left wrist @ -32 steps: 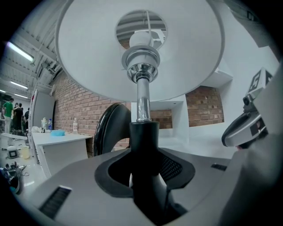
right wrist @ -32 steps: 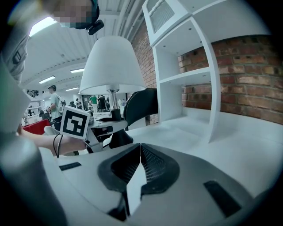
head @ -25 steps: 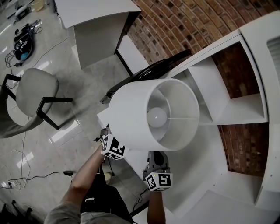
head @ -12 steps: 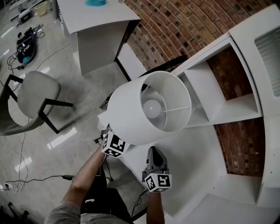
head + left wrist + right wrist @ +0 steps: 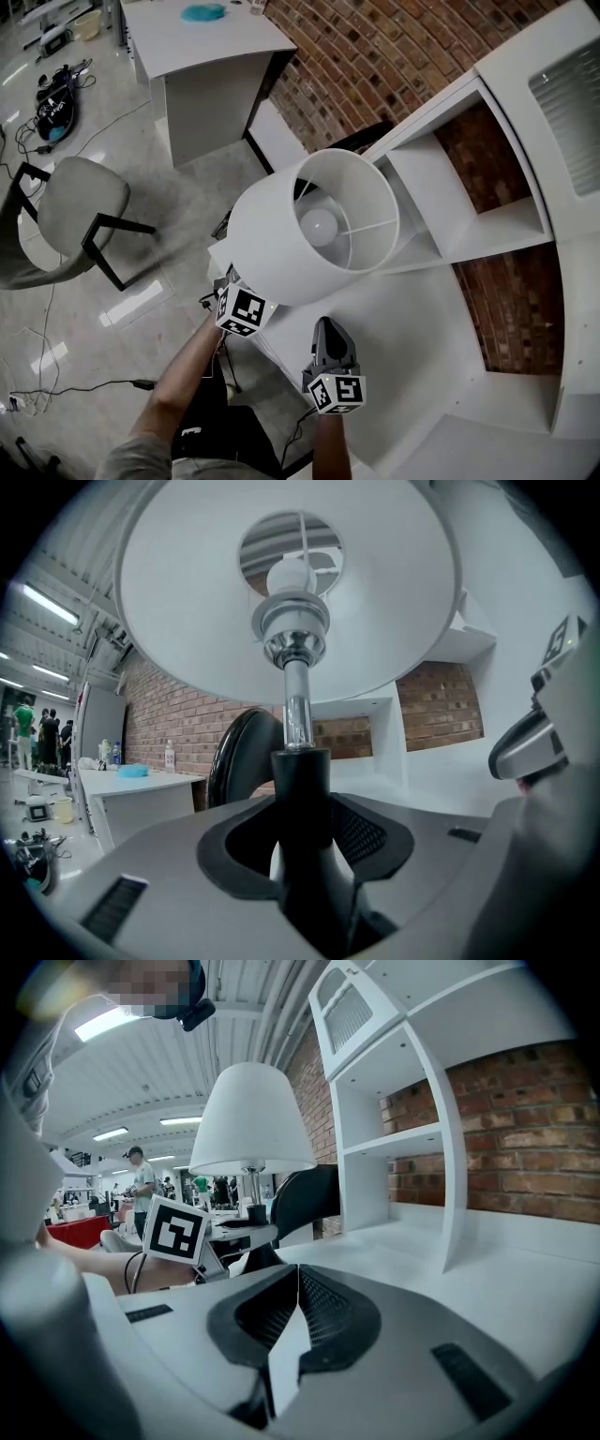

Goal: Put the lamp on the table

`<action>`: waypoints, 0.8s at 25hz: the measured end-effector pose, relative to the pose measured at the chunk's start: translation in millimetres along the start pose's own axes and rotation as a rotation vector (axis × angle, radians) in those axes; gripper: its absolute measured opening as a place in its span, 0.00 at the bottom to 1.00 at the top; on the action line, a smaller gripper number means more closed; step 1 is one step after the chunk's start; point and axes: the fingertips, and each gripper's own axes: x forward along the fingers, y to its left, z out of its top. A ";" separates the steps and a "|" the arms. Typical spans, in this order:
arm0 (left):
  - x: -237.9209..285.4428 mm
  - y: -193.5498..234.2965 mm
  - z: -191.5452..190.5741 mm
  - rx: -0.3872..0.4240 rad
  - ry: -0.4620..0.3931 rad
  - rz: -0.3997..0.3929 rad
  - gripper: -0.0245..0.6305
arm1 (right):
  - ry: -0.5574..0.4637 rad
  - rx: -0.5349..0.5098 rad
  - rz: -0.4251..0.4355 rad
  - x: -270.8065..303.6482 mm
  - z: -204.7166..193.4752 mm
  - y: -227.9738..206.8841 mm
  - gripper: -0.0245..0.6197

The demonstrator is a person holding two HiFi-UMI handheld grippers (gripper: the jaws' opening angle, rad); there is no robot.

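The lamp has a white drum shade (image 5: 272, 239) with a bulb (image 5: 317, 225) inside, and a chrome stem (image 5: 297, 700) that runs down into a black lower part (image 5: 302, 789). My left gripper (image 5: 240, 306) is shut on that black part and holds the lamp upright in the air, at the near-left edge of the white table (image 5: 412, 328). In the left gripper view the left gripper (image 5: 302, 841) has the stem between its pads. To its right, my right gripper (image 5: 329, 328) hovers over the table, shut with nothing in it. The right gripper view shows the right gripper (image 5: 298, 1290), the lamp (image 5: 251, 1115) and the left gripper (image 5: 192, 1232).
A black chair back (image 5: 323, 148) stands just behind the lamp. A white shelf unit (image 5: 487, 187) rises at the table's far side against a brick wall (image 5: 375, 56). A grey chair (image 5: 75, 202), another white table (image 5: 202, 47) and floor cables (image 5: 56, 84) lie to the left.
In the head view the lamp shade has shifted slightly up and to the left and shows less of its inside. Both grippers keep nearly the same places.
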 end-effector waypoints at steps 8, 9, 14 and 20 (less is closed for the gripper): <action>-12.3 -5.0 3.1 0.021 0.010 -0.029 0.35 | -0.010 -0.002 -0.005 -6.5 7.7 -0.9 0.08; -15.0 -5.7 4.7 0.025 0.011 -0.034 0.36 | -0.012 0.000 -0.006 -7.0 8.5 -1.6 0.08; -30.4 -9.0 2.7 0.032 0.037 -0.044 0.37 | -0.020 0.012 -0.007 -10.3 10.5 0.8 0.08; -59.9 -10.4 6.5 0.010 0.060 -0.028 0.38 | -0.031 0.015 0.018 -19.8 17.4 17.0 0.08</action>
